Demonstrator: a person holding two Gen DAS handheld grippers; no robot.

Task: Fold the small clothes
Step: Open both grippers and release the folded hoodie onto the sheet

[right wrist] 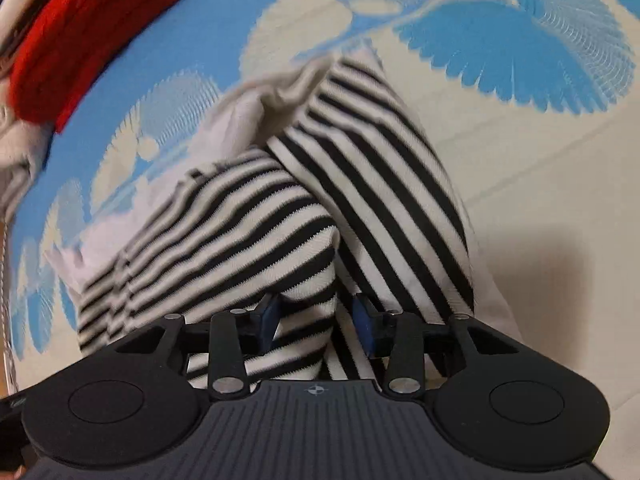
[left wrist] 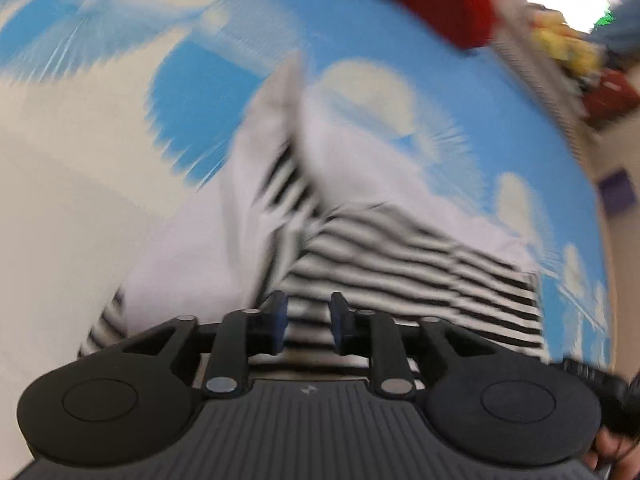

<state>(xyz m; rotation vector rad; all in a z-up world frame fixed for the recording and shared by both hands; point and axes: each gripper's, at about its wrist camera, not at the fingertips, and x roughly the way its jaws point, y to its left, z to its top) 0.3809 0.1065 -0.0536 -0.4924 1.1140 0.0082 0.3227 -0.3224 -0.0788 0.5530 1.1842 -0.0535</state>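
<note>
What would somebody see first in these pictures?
The black-and-white striped top, bunched in the middle of the blue-and-cream flowered cloth, right in front of both grippers. Next, the bright red garment at the cloth's far edge.

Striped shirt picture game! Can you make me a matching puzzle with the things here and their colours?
Things:
1. striped shirt
2. woolly cloth
3. bedsheet
4. gripper pads

Colours:
A. dark blue
B. red
C. black and white
D. sky blue and cream

Pairs: 1-C, 2-B, 3-D, 4-A
</note>
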